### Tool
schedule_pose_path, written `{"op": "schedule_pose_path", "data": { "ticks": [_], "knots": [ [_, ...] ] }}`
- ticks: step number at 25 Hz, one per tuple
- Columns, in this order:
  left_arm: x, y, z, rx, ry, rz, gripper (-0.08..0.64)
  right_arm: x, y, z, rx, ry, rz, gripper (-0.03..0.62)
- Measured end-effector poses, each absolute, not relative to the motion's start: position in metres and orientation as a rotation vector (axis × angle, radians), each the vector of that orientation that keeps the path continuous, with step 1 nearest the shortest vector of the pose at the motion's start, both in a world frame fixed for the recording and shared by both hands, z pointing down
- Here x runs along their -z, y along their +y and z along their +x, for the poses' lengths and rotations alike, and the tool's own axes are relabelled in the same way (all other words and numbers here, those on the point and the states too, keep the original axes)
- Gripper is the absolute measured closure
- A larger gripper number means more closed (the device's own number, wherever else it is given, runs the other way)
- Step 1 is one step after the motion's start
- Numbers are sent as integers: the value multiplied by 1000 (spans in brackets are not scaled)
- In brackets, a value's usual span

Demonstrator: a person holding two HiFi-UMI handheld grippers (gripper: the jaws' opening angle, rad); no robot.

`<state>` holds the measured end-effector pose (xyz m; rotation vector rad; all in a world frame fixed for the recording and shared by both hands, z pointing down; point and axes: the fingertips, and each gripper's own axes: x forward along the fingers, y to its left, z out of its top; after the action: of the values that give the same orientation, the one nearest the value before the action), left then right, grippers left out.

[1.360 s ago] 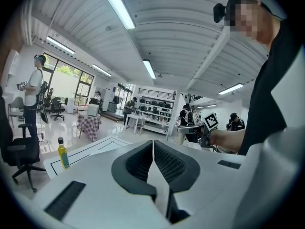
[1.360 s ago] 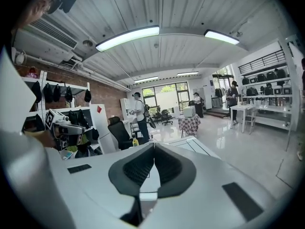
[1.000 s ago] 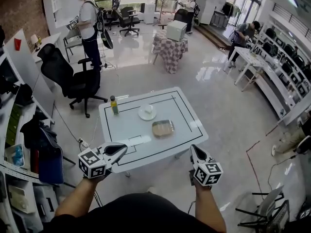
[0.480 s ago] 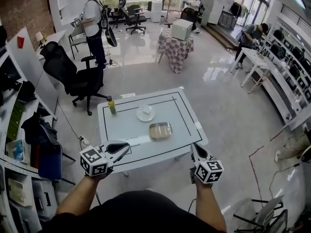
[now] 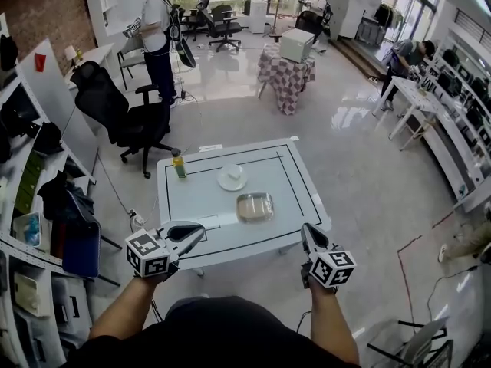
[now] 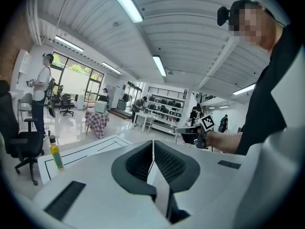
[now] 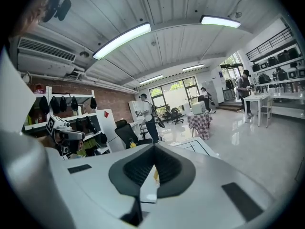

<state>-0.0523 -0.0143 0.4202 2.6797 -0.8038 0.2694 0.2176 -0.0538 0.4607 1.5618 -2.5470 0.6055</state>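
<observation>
A white table (image 5: 199, 205) with a black outline stands in front of me. On it are a small bottle of yellow oil (image 5: 178, 165), a white plate with a cup (image 5: 232, 177) and a shallow tray holding something tan (image 5: 254, 206). My left gripper (image 5: 201, 233) hovers over the table's near left edge, shut and holding nothing. My right gripper (image 5: 304, 230) hangs off the near right corner, also shut and holding nothing. The left gripper view shows shut jaws (image 6: 152, 144), the bottle (image 6: 55, 151) and the right gripper (image 6: 193, 132). The right gripper view shows shut jaws (image 7: 153, 149).
A black office chair (image 5: 123, 121) stands beyond the table's left corner, with a person (image 5: 157, 33) behind it. A checkered-cloth table with a box (image 5: 288, 67) is farther back. Shelves (image 5: 31, 182) line the left wall. White tables (image 5: 406, 98) stand at the right.
Both grippers stay shut near the table's front edge. The views have shifted a little; the bottle sits slightly further left in the left gripper view.
</observation>
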Motion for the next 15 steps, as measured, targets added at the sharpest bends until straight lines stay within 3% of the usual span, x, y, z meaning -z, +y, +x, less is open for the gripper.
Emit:
{"op": "schedule_pose_path", "data": {
  "ticks": [15],
  "knots": [
    [-425, -47, -42, -242, -744, 2696, 529, -465, -76, 232, -631, -2514, 1615, 581]
  ]
}}
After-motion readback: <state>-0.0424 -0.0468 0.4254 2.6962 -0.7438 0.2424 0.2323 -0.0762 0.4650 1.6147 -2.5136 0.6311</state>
